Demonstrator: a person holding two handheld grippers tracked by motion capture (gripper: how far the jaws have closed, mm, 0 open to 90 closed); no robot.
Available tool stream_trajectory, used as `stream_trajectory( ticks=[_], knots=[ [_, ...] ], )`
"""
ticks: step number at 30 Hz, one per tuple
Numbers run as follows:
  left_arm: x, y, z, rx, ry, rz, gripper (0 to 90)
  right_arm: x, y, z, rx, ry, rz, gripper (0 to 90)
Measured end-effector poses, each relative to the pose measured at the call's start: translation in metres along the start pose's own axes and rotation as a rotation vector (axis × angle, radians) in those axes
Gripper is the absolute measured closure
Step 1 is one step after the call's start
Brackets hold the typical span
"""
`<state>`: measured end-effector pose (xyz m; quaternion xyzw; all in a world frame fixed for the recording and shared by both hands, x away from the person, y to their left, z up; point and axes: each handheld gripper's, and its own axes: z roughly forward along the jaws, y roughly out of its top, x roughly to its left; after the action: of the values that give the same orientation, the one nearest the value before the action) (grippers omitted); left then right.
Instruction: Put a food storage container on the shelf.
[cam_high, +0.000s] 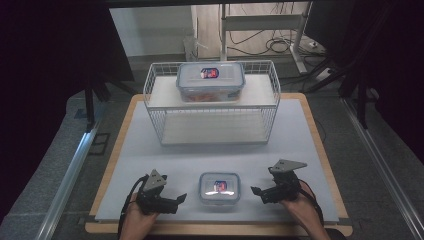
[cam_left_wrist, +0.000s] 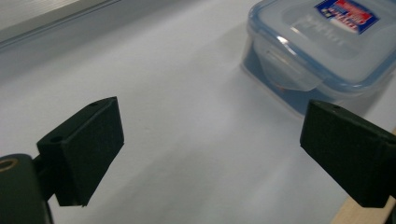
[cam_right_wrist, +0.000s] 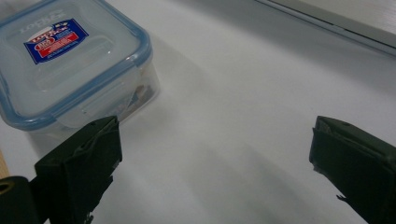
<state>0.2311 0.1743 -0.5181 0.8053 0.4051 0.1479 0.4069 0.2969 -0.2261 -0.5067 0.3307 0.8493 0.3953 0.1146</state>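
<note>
high view, small clear rectangular plastic box (cam_high: 219, 187) with blue-rimmed lid, left gripper (cam_high: 181, 198) and right gripper (cam_high: 256, 191) fingers apart

The small box (cam_right_wrist: 70, 60) by the near table edge has a red-and-blue label (cam_right_wrist: 56, 39) on its lid, but the print is too blurred to read. Raised lettering beside it cannot be made out either. The big box (cam_high: 210, 80) on the rack carries a like label (cam_high: 209, 73), also unreadable.

Clear small container (cam_high: 219, 187) — blue-rimmed lid, red-and-blue label — on white mat (cam_high: 150, 165); black jaws.
</note>
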Motion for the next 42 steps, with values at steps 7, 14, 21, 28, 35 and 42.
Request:
stream_trajectory(
  ticks=[7,14,21,28,35,42],
  knots=[
    [-0.005,0.006,-0.004,-0.012,-0.053,-0.002,6.4,0.007,0.003,-0.002,0.009,0.0,0.024,2.8],
    [-0.012,0.013,-0.001,0.009,-0.117,-0.001,5.6,0.019,0.009,-0.006,-0.005,0.033,0.023,2.0],
    [-0.016,0.022,0.006,0.037,-0.173,-0.002,9.0,0.027,0.015,-0.007,0.016,0.125,0.066,2.8],
    [-0.015,0.03,0.023,0.076,-0.257,-0.025,11.7,0.028,0.019,0.001,0.058,0.2,0.107,14.7],
    [-0.01,0.031,0.045,0.117,-0.35,-0.092,8.7,0.029,0.021,0.018,0.098,0.268,0.137,15.1],
    [-0.007,0.029,0.061,0.151,-0.482,-0.156,10.8,0.031,0.024,0.034,0.141,0.359,0.189,18.5]
  ],
)
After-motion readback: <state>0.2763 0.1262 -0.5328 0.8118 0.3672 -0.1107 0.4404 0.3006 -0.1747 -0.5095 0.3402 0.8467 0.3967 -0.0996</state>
